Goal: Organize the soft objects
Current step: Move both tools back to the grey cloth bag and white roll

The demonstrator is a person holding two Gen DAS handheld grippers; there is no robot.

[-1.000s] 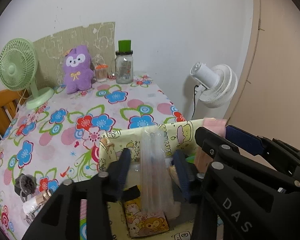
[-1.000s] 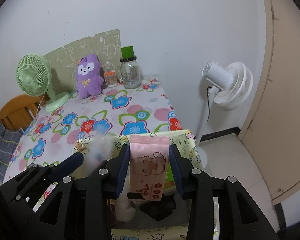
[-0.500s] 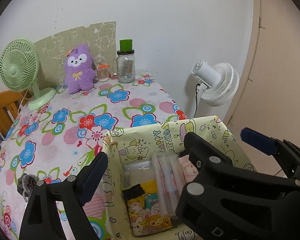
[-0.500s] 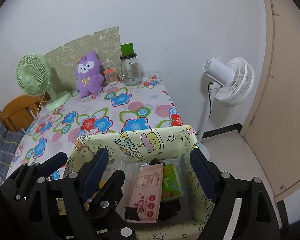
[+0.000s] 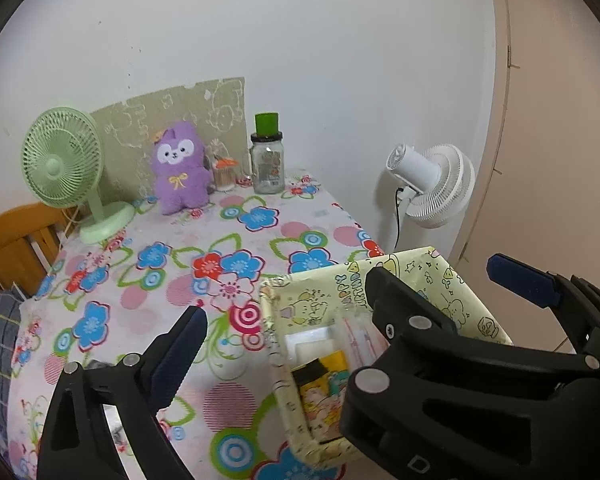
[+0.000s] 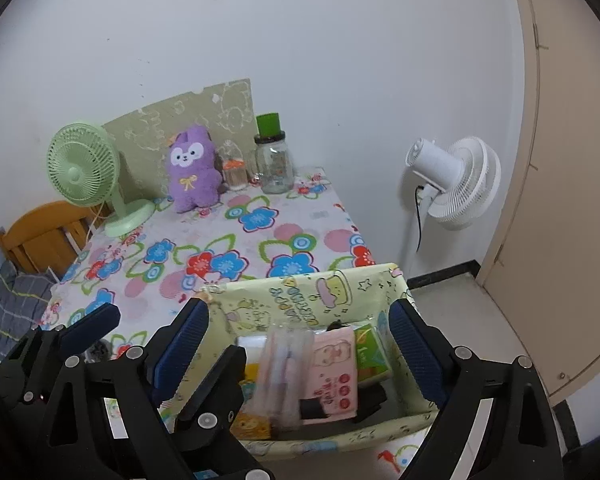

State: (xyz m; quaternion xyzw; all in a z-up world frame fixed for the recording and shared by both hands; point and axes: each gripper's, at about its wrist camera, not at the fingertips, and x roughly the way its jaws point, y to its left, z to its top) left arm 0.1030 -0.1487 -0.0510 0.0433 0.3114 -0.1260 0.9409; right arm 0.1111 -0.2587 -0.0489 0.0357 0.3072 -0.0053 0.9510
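A yellow cartoon-print box [image 6: 300, 300] stands at the table's near right corner; it also shows in the left wrist view [image 5: 276, 344]. Inside lie a pink tissue pack [image 6: 334, 372], a clear plastic pack [image 6: 282, 364], a green pack [image 6: 370, 352] and a yellow cartoon pack [image 5: 320, 396]. My right gripper [image 6: 296, 352] is open and empty above the box. My left gripper [image 5: 352, 316] is open and empty, its fingers spread over the box's left wall. A purple plush toy [image 5: 180, 168] sits at the table's back.
A green desk fan [image 5: 64, 168], a glass jar with a green lid [image 5: 266, 160] and a small orange-lidded container [image 5: 225, 172] stand at the back. A white floor fan [image 5: 432, 184] stands right of the table. A wooden chair [image 5: 8, 248] is at the left.
Both grippers opened and let go: the clear pack and the pink tissue pack now lie in the box. Both grippers have drawn back and up, the left one shifting leftward.
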